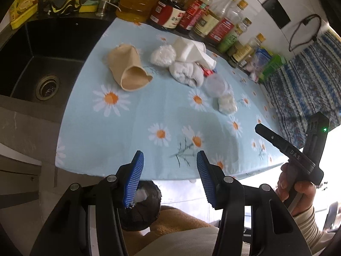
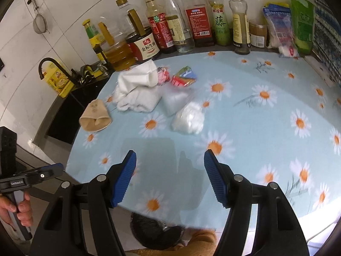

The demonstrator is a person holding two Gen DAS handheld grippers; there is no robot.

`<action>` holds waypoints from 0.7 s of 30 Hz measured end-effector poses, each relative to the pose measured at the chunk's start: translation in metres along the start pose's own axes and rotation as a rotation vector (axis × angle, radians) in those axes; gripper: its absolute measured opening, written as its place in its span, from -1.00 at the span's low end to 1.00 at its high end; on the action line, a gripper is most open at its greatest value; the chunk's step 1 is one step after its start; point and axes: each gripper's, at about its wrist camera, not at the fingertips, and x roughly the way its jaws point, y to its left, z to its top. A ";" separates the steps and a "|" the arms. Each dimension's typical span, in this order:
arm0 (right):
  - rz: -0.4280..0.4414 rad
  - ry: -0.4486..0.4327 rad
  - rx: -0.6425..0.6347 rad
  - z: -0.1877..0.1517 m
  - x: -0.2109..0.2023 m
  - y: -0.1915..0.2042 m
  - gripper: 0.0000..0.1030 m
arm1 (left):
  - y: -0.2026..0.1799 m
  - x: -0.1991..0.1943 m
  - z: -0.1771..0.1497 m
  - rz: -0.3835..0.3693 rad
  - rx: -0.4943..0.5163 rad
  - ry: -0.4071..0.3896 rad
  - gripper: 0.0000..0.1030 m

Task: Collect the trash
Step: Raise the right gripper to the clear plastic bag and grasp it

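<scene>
Your right tool has "DAS" written on its black top. On the dark sauce jar (image 2: 143,46) by the wall you can read "金标生抽", and a green bottle (image 2: 220,24) shows "藤".

Your left gripper (image 1: 169,176) points down at the near edge of the daisy cloth (image 1: 127,128); its blue pads stand apart with nothing between them. Your right gripper (image 2: 170,176) is also let go and empty, tilted down over the cloth. Your hand (image 1: 295,188) wraps its handle.

The trash sits mid-cloth: a tan paper cup (image 1: 127,69) on its side, white tissues (image 1: 186,72), a red wrapper (image 2: 183,79) and a clear bag (image 2: 188,118). A black trash bag (image 1: 141,207) hangs just below the near edge. The sink (image 1: 44,61) is left of the cloth. The near cloth is bare.
</scene>
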 end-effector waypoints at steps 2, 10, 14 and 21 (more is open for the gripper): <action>0.004 0.007 -0.014 0.010 0.010 -0.005 0.32 | -0.001 0.003 0.005 0.017 -0.013 -0.004 -0.03; 0.017 0.077 -0.046 0.038 0.057 -0.025 0.34 | 0.007 0.010 0.027 0.081 -0.086 -0.019 -0.03; 0.043 0.097 -0.060 0.045 0.074 -0.030 0.34 | 0.009 0.012 0.035 0.110 -0.111 -0.023 -0.03; 0.066 0.121 -0.069 0.050 0.090 -0.034 0.34 | 0.008 0.017 0.044 0.136 -0.133 -0.022 -0.03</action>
